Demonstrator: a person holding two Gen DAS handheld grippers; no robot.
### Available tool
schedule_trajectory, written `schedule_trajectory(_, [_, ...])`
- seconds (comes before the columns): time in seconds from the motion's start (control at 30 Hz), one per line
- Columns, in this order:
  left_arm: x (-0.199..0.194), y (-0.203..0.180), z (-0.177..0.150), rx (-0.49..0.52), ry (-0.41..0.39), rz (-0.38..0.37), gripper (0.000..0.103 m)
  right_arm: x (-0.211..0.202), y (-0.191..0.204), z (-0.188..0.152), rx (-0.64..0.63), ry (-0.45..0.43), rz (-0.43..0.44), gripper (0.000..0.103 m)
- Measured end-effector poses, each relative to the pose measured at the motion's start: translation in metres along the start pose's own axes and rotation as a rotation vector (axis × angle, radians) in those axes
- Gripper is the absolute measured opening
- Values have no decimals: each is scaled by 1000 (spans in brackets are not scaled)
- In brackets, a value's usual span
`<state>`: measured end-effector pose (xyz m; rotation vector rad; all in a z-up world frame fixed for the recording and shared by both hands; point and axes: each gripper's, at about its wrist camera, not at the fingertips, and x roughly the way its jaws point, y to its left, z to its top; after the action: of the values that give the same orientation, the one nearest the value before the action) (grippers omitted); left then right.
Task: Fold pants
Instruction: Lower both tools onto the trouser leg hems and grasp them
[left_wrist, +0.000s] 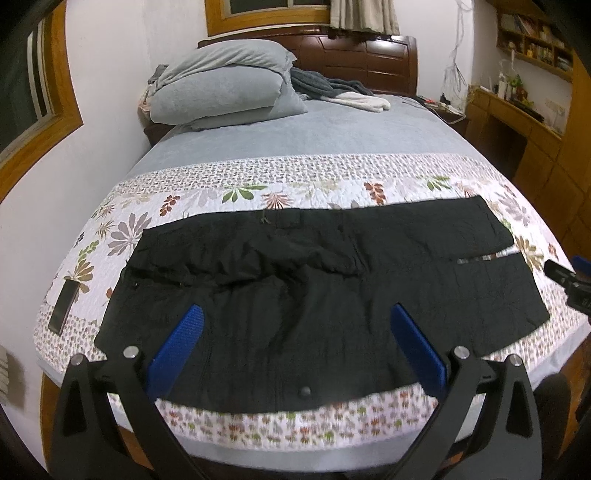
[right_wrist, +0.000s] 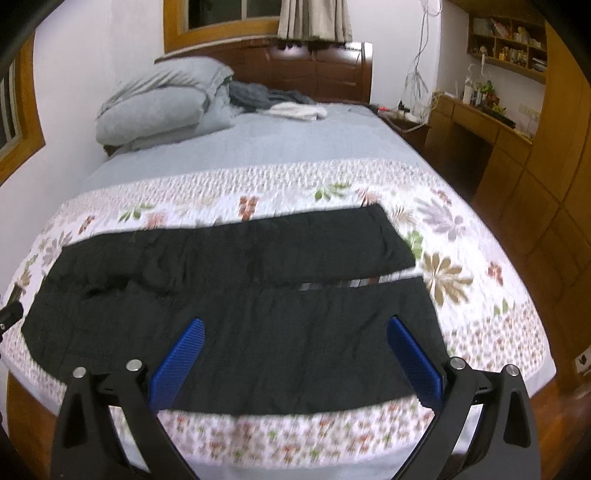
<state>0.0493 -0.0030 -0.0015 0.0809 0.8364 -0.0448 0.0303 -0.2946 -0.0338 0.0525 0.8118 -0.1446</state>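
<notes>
Black pants (left_wrist: 314, 288) lie flat across the flowered quilt (left_wrist: 258, 192), waist at the left and the two legs running to the right, a thin gap between the legs. My left gripper (left_wrist: 295, 314) is open above the near side of the waist area, holding nothing. My right gripper (right_wrist: 295, 328) is open above the near leg of the pants (right_wrist: 258, 295), holding nothing. The right gripper's body shows at the right edge of the left wrist view (left_wrist: 569, 280).
A dark phone (left_wrist: 64, 302) lies on the quilt left of the pants. Folded grey bedding (left_wrist: 225, 85) and clothes lie at the headboard. A wooden desk and shelves (right_wrist: 491, 122) stand to the right. The bed's near edge (left_wrist: 295, 454) is just below the grippers.
</notes>
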Motion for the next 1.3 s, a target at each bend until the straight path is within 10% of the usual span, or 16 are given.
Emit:
schedule_trajectory(0.23, [78,8,76,88,50,-17,101,82,-59,82,4,28,17,100])
schedule_trajectory(0.6, [286,26,173,203,337,-237,101,292,-163,156,28,322,7,100])
schedule_trajectory(1.0, [440,61,190,151,523,-297,101,414,-206,148,60,492,98,100])
schedule_trajectory(1.3, [473,51,172,202,608,-331,101,429,-193,142,-7,462,126,87])
